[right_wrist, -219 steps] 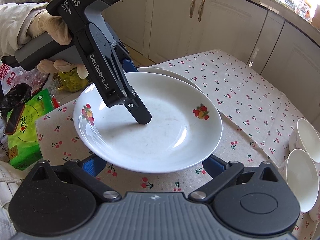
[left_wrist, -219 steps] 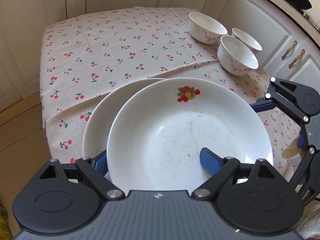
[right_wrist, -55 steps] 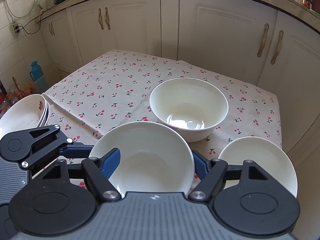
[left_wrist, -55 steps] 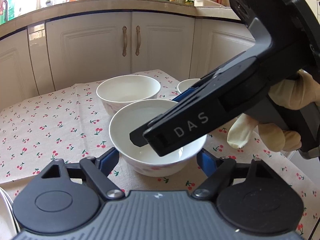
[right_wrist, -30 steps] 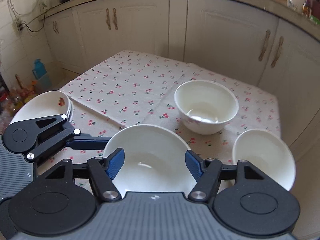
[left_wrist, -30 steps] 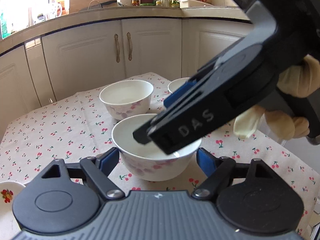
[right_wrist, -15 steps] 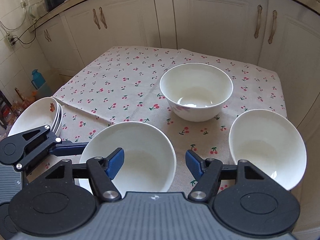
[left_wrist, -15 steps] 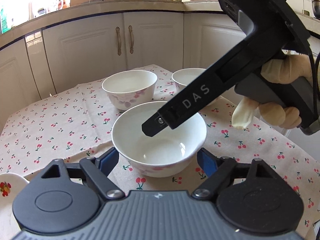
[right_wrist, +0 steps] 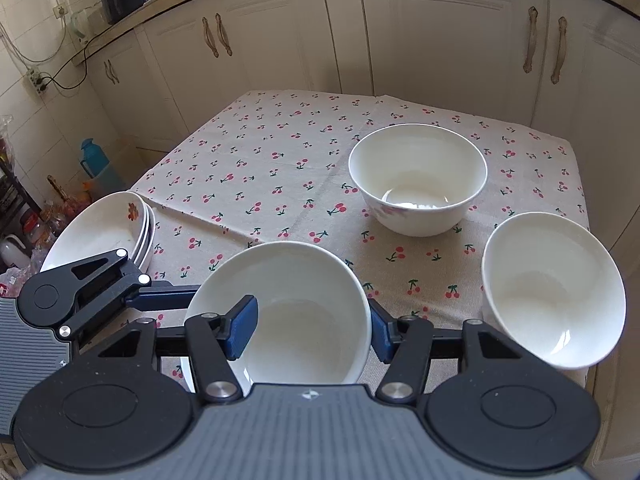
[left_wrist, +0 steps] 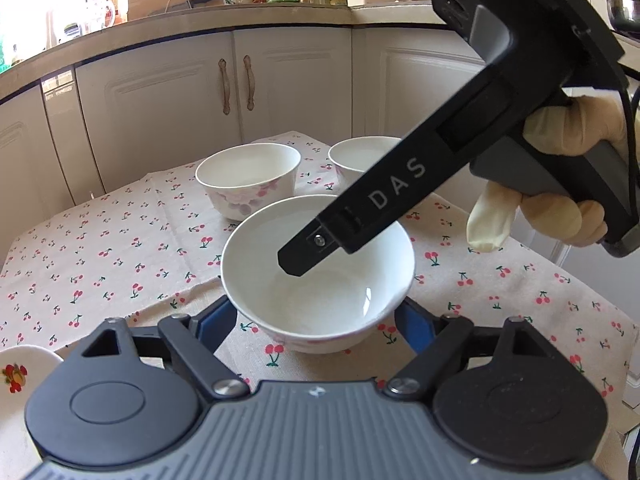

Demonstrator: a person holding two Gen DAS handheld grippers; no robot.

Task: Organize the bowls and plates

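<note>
A white bowl (left_wrist: 320,280) with pink flowers stands on the cherry-print tablecloth (left_wrist: 120,248); it also shows in the right wrist view (right_wrist: 296,308). My left gripper (left_wrist: 316,320) is open with its fingers on either side of the bowl's base. My right gripper (right_wrist: 308,328) is open; its left finger (right_wrist: 240,328) is inside the bowl and its right finger (right_wrist: 380,336) outside the rim. It also shows in the left wrist view (left_wrist: 296,256), reaching into the bowl. Two more bowls stand behind (right_wrist: 418,178) and to the right (right_wrist: 552,288).
A stack of white plates (right_wrist: 100,232) with fruit prints sits at the table's left edge. White cabinets (right_wrist: 440,40) surround the table. The bowl on the right sits close to the table's right edge (right_wrist: 584,184).
The right gripper has come lower over the near bowl, so one finger now sits inside its rim. The left gripper has stayed around the bowl's base.
</note>
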